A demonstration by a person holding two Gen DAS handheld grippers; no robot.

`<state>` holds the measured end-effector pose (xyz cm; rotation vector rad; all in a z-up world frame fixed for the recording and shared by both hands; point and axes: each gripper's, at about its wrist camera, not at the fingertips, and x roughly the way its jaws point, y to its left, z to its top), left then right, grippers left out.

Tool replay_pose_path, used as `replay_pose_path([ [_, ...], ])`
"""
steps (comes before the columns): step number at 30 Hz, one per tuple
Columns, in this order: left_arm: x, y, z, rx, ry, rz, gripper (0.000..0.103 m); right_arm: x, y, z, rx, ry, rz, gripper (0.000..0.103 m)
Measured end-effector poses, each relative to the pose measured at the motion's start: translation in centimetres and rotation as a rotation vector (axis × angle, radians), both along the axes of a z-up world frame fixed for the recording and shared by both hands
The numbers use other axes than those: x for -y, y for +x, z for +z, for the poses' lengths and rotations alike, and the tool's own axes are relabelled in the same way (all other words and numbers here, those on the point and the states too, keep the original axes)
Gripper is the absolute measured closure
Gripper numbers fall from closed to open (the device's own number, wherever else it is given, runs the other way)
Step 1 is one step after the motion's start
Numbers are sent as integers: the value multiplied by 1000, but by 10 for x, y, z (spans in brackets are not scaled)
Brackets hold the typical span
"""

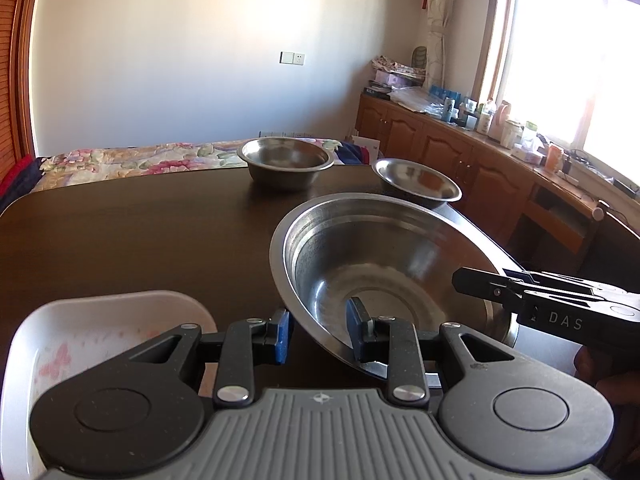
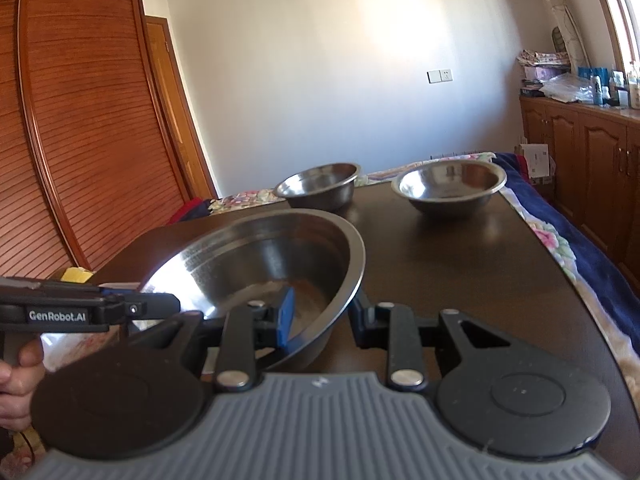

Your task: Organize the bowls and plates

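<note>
Large steel basin tilted above the dark desk, its thin rim straddled by both claws: left claw and right claw look parted, not clamped. Rigid, light, slick metal; best pinched at the rim. Two small bowls sit well behind
</note>
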<state>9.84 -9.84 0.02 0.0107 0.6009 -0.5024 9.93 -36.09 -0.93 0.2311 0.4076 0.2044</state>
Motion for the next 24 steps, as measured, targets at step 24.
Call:
replay_pose_path([
  [24,-2,-24,-8,21,18,12,69,-6,-18,-5,9,-11,-6,72],
])
